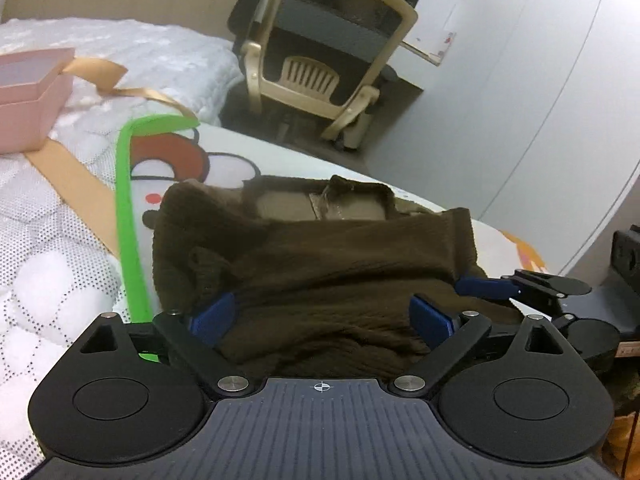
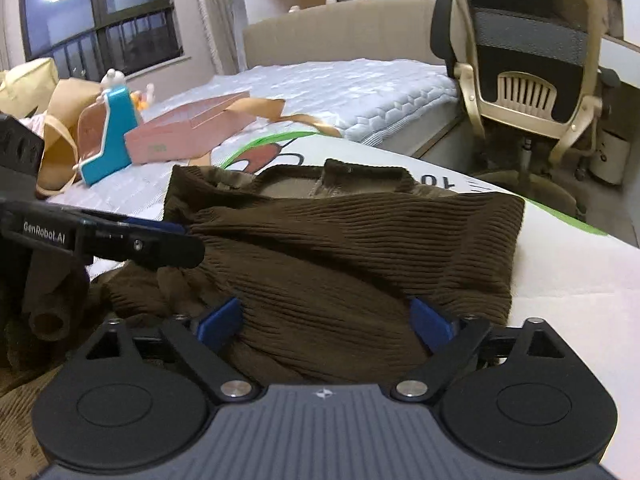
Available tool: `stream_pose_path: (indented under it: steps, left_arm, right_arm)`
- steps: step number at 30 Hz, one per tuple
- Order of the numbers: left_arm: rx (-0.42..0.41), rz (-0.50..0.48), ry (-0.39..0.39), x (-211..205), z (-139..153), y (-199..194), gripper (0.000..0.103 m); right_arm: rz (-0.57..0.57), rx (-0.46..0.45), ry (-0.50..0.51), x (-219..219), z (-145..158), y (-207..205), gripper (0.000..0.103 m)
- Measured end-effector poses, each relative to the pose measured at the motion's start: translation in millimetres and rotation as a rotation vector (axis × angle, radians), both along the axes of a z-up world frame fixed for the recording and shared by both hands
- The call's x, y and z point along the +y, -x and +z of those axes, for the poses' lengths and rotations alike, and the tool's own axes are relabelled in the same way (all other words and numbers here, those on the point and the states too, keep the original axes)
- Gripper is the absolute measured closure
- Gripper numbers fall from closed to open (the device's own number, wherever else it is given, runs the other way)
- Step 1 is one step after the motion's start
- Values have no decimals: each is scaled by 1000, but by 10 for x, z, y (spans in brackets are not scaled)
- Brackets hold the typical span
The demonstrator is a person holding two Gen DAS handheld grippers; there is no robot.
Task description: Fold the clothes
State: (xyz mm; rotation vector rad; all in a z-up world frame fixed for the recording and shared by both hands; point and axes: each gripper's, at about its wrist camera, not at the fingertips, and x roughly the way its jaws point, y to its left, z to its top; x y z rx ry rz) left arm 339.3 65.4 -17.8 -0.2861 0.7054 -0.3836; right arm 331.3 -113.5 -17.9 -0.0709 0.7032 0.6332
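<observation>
A brown corduroy shirt (image 1: 340,264) lies folded on a white cartoon-print mat (image 1: 288,160), its collar (image 2: 352,172) at the far side. My left gripper (image 1: 322,316) is open, and its blue fingers (image 1: 212,318) straddle the near edge of the cloth without pinching it. My right gripper (image 2: 326,320) is open in the same way over the shirt (image 2: 360,248), near its right half. Each gripper shows in the other's view: the right gripper (image 1: 492,286) at the shirt's right edge, the left gripper (image 2: 160,236) low over its left side.
The mat has a green border (image 1: 126,208) and rests on a white quilted bed (image 2: 340,80). A pink box (image 1: 32,92) with tan ribbon and a blue toy (image 2: 116,128) sit to the left. An office chair (image 2: 528,64) stands beyond the bed's edge.
</observation>
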Motion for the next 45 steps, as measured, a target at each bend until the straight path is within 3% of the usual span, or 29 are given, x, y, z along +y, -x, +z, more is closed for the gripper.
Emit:
stream_pose_path:
  steps: [5,8,13,16,19,23,25,28,31,33,36,39,40,42,45]
  left_arm:
    - [-5,0,-14,-54,34,35,2]
    - [3,21,32,7,109,-102,2]
    - [-53,60,22,191,231,-267,1]
    - [11,122,-5,311,102,-445,1]
    - [102,161,34,451,-87,-577,2]
    - [87,167,24,509,109,-495,2]
    - [68,128,0,501,245,-349,2]
    - [39,5,-15,424,389,-77,1]
    - [10,-166,75,304,406,167,1]
    - [25,-226,110,219,336,216,1]
    - [117,-198,5,72,152,153,1]
    - [73,-175,52,109,289,145,1]
    - [43,-160,83,134,365,141,1]
    - [-1,-128,122,137,454,77,1]
    - [9,-50,87,71,388,-103,1]
  right_arm:
    - [16,-4,19,30,6,67,0]
    - [17,2,-1,4,-1,43,0]
    - [22,-3,10,15,-3,55,0]
    - [35,-5,49,65,-5,66,0]
    - [48,-8,70,90,-4,69,0]
    - [35,8,21,-78,174,61,0]
    - [-17,-62,22,-250,325,112,0]
    - [-118,-167,149,-447,363,113,0]
    - [-209,-109,220,-617,170,-45,0]
    - [-237,-70,241,-656,12,-106,0]
    - [-222,-123,237,-630,159,-79,0]
    - [-207,-177,233,-601,306,-58,1]
    - [-208,-198,229,-570,361,-85,2]
    - [-215,-211,212,-508,439,-191,19]
    - [-234,-146,163,-456,367,-439,44]
